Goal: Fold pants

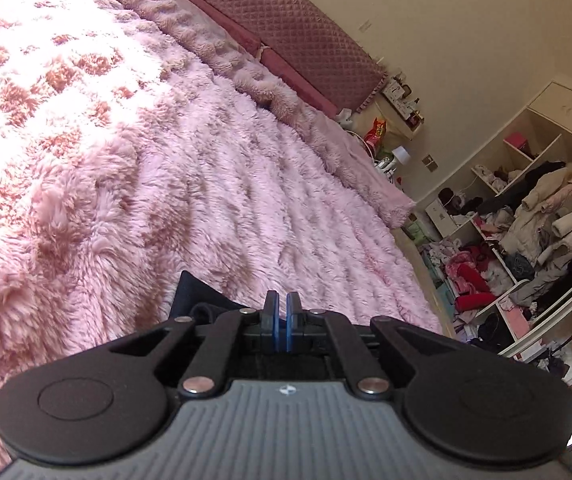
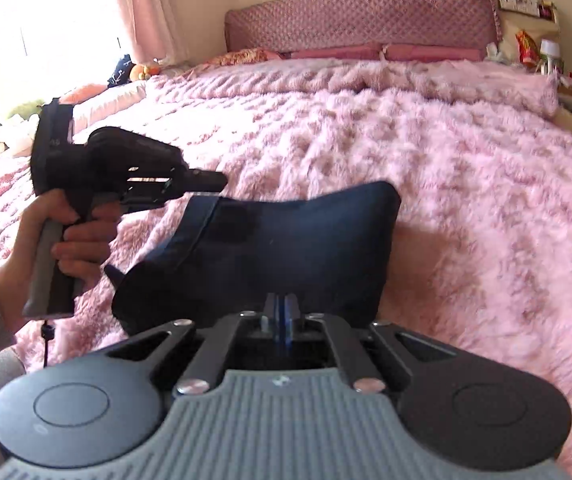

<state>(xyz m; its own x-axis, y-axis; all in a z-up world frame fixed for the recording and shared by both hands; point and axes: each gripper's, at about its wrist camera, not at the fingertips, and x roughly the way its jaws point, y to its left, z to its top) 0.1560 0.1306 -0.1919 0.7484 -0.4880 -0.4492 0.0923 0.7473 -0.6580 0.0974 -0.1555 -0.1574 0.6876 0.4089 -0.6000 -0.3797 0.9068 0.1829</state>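
1. Left gripper (image 2: pixel 216 181), held level in a hand (image 2: pixel 66 236), points right above the pants (image 2: pixel 286 248); fingers nearly together, apparently empty.
2. Right gripper (image 2: pixel 282 304): pinched onto the pants, lifted over the blanket (image 2: pixel 465 160).

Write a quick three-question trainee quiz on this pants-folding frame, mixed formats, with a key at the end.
1. True or false: the pants lie spread out full length on the blanket.
2. The hand holds: A) the left tool B) the pants C) a pillow.
3. Fill in: the right tool is shut on the ____.
Key: 1 false; 2 A; 3 pants.
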